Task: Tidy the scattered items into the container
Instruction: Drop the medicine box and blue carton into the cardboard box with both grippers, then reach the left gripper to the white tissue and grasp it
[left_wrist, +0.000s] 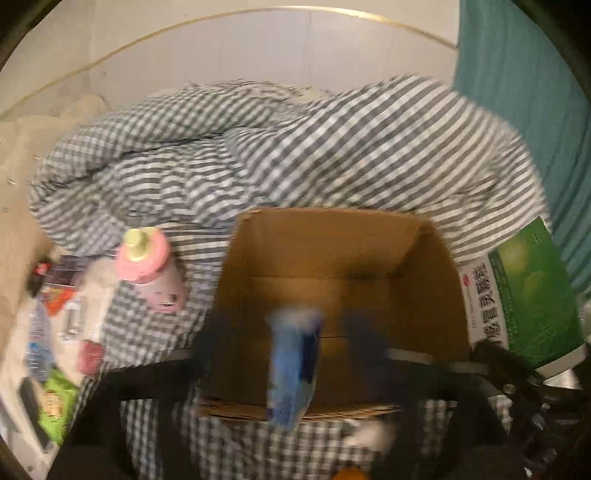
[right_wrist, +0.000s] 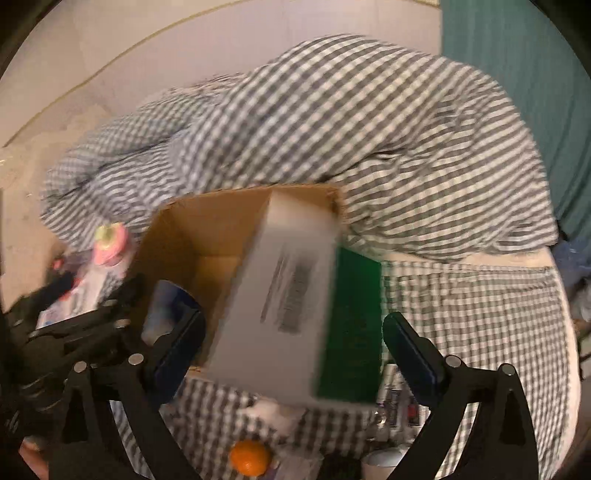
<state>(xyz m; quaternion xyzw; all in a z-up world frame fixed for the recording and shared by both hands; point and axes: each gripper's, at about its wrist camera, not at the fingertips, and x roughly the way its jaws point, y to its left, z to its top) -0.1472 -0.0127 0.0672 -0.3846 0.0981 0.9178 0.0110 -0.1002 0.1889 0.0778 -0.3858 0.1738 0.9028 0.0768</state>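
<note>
I am working over the open brown cardboard box (left_wrist: 332, 280) sitting on the bed's grey-and-white checked sheet (right_wrist: 480, 314), and I place everything against that box. My left tool (left_wrist: 291, 354) is blurred; a blue-and-white soft packet (left_wrist: 293, 365) is hanging between its fingers above the box's near edge, and I cannot tell whether the fingers are pressing on it. My right tool (right_wrist: 291, 343) is standing wide open, its fingers well apart on either side of a white-and-green rectangular carton (right_wrist: 288, 295), which is tilting over the box's right rim, blurred and touching neither finger. A pink bottle with a pale green cap (left_wrist: 149, 269) is lying just left of the box. An orange round fruit (right_wrist: 250, 457) is sitting on the sheet in front of the box. A rumpled checked duvet (left_wrist: 295, 147) is piling up behind the box.
</note>
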